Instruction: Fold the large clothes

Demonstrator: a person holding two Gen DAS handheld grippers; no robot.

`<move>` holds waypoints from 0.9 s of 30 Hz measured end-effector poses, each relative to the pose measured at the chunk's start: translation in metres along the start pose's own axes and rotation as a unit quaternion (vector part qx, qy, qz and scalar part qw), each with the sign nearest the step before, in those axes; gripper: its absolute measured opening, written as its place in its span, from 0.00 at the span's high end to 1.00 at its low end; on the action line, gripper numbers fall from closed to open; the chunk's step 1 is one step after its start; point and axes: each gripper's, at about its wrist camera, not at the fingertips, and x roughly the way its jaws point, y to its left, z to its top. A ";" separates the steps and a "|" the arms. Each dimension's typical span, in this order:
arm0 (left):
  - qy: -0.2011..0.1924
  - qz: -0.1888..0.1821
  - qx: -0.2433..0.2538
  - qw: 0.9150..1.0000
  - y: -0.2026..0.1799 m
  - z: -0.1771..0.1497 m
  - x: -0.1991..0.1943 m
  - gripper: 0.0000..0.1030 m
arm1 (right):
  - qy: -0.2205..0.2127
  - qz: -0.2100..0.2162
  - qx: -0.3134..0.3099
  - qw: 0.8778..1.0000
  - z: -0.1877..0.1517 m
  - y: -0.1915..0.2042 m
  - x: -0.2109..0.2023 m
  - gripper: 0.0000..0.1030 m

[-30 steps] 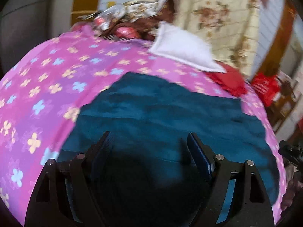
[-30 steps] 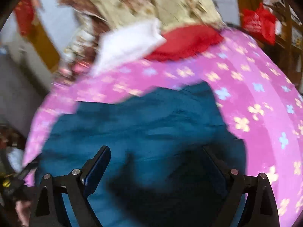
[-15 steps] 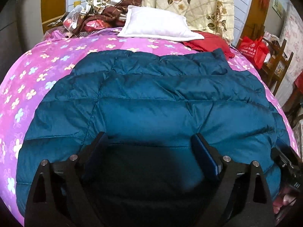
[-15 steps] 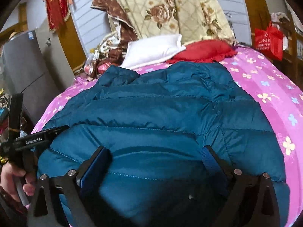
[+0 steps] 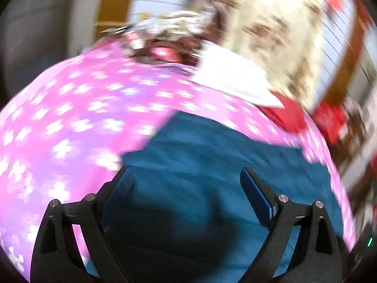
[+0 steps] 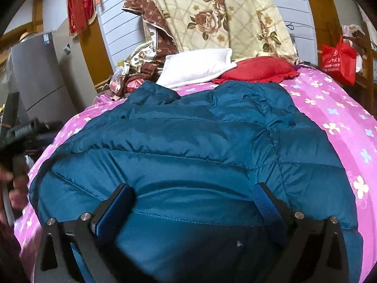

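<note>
Both jaws have just been opening: left gripper (image 5: 186, 179) and right gripper (image 6: 193, 195) spread, pinching nothing, teal quilted down jacket (image 6: 188, 141) released flat across frame centre on pink flowered bed (image 6: 341, 108); next fold pending.

jacket (image 6: 188, 146) | teal, quilted, puffy | spread flat, wrinkled | on pink flowered bedspread (image 6: 329, 108)

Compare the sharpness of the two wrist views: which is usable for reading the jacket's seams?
Left wrist view: heavily motion-smeared; the teal quilted puffer jacket and pink flowered bedsheet streak, no stitching readable. Right wrist view: sharp, the jacket seams crisp; fisheye bulge, dark shadow under the fingers.
</note>
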 end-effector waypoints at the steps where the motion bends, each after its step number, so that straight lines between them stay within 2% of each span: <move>1: 0.021 -0.006 -0.024 0.999 0.021 0.005 0.009 0.11 | 0.000 0.000 0.000 1.000 0.000 0.000 0.000 0.00; 4: 0.089 -0.015 -0.059 0.994 0.054 0.003 0.040 0.11 | 0.000 0.000 0.000 1.000 0.000 0.000 0.000 0.00; 6: 0.112 -0.009 -0.070 0.991 0.065 -0.002 0.051 0.11 | 0.000 0.000 0.000 1.000 0.000 0.000 0.000 0.00; 8: 0.131 -0.025 -0.079 0.988 0.071 -0.005 0.062 0.11 | 0.000 0.001 0.000 1.000 0.000 0.000 0.000 0.00; 10: 0.150 -0.060 -0.089 0.983 0.073 -0.008 0.073 0.11 | 0.000 0.000 0.000 1.000 0.000 0.001 0.000 0.00; 11: 0.154 -0.080 -0.091 0.981 0.073 -0.010 0.080 0.10 | 0.000 0.000 0.000 1.000 0.000 0.000 0.000 0.00; 17: 0.132 -0.128 -0.065 0.981 0.065 -0.011 0.087 0.09 | 0.000 0.000 0.000 1.000 0.000 0.001 0.000 0.00; 19: 0.132 -0.141 -0.060 0.979 0.065 -0.013 0.086 0.31 | 0.000 -0.001 -0.001 1.000 0.000 0.000 0.000 0.00; 20: 0.127 -0.151 -0.064 0.978 0.065 -0.013 0.084 0.38 | 0.000 -0.001 -0.001 1.000 0.000 0.001 0.000 0.00; 21: 0.123 -0.157 -0.065 0.978 0.066 -0.011 0.083 0.50 | 0.000 -0.002 -0.001 1.000 0.000 0.000 0.000 0.00; 22: 0.120 -0.162 -0.063 0.977 0.066 -0.010 0.081 0.58 | 0.000 -0.002 -0.002 1.000 0.000 0.000 0.000 0.00; 24: 0.112 -0.158 -0.051 0.980 0.061 -0.008 0.077 0.63 | -0.001 -0.003 -0.003 1.000 0.000 0.000 0.000 0.00; 27: 0.105 -0.137 -0.032 0.984 0.055 -0.010 0.074 0.61 | -0.002 -0.003 -0.003 1.000 0.000 0.001 0.000 0.00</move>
